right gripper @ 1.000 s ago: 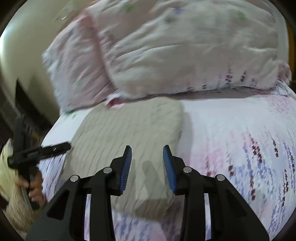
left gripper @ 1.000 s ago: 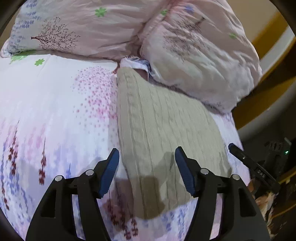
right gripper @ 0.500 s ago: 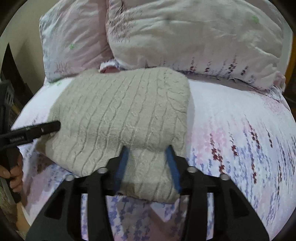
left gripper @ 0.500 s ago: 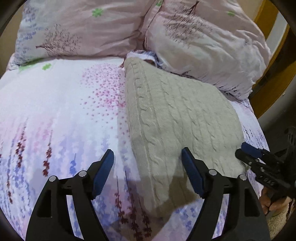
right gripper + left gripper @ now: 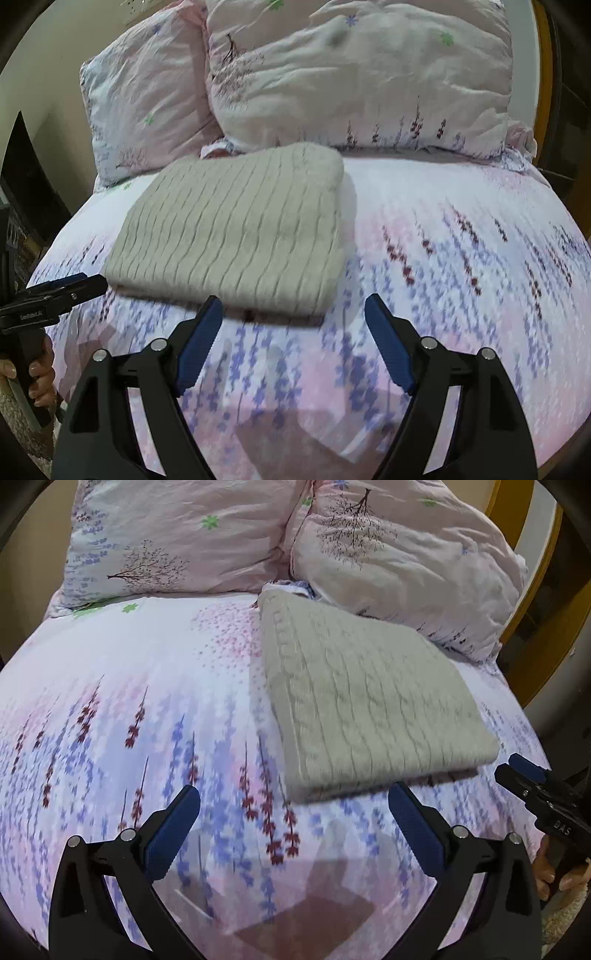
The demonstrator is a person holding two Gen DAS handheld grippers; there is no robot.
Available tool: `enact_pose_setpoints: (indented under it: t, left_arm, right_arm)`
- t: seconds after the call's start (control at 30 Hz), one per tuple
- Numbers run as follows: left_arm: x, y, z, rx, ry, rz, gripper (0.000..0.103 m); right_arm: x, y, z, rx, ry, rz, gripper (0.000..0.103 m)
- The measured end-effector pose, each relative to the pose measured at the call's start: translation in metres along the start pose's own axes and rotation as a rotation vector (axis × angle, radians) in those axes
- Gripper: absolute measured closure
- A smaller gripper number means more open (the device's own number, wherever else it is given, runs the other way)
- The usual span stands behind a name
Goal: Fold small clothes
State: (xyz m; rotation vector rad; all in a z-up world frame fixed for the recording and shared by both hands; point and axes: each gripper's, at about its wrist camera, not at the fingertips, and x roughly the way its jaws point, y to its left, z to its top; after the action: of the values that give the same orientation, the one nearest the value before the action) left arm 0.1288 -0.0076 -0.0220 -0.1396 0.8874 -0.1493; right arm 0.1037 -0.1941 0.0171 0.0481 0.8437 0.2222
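A beige cable-knit sweater (image 5: 362, 698) lies folded into a thick rectangle on the floral bedsheet (image 5: 129, 701), its far end near the pillows. My left gripper (image 5: 295, 819) hovers just short of the sweater's near edge, its jaws opening wide with only sheet between them. In the right wrist view the same sweater (image 5: 236, 229) lies ahead and left. My right gripper (image 5: 293, 332) sits in front of its near edge, jaws opening, nothing between them. The other gripper (image 5: 55, 295) shows at the left edge of that view, held by a hand (image 5: 37, 373).
Two floral pillows (image 5: 184, 535) (image 5: 406, 546) lean at the head of the bed. A wooden headboard (image 5: 517, 502) rises behind them. The bed's edge drops off at the right in the left wrist view and at the left in the right wrist view.
Both grippers have drawn back from over the sweater to in front of its near edge, and both have opened wider. The sweater stays folded on the bed.
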Motion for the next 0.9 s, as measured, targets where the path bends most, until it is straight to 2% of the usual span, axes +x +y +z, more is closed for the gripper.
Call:
enact_pose_setpoints:
  t: [0.2,0.57,0.9]
  left_arm:
    - [0.004,-0.013,-0.019,0.044,0.064,0.121,0.001]
    - [0.001,-0.023,-0.039,0.051,0.173,0.142,0.001]
    - [-0.003,-0.024,-0.042,0.079,0.217,0.155,0.001]
  right_arm:
    - [0.011,0.011,-0.018,-0.024,0.083,-0.034,0.024]
    - [0.015,0.014,-0.028,-0.032,0.185,-0.074,0.024]
    - [0.011,0.02,-0.038,-0.077,0.235,-0.096,0.024]
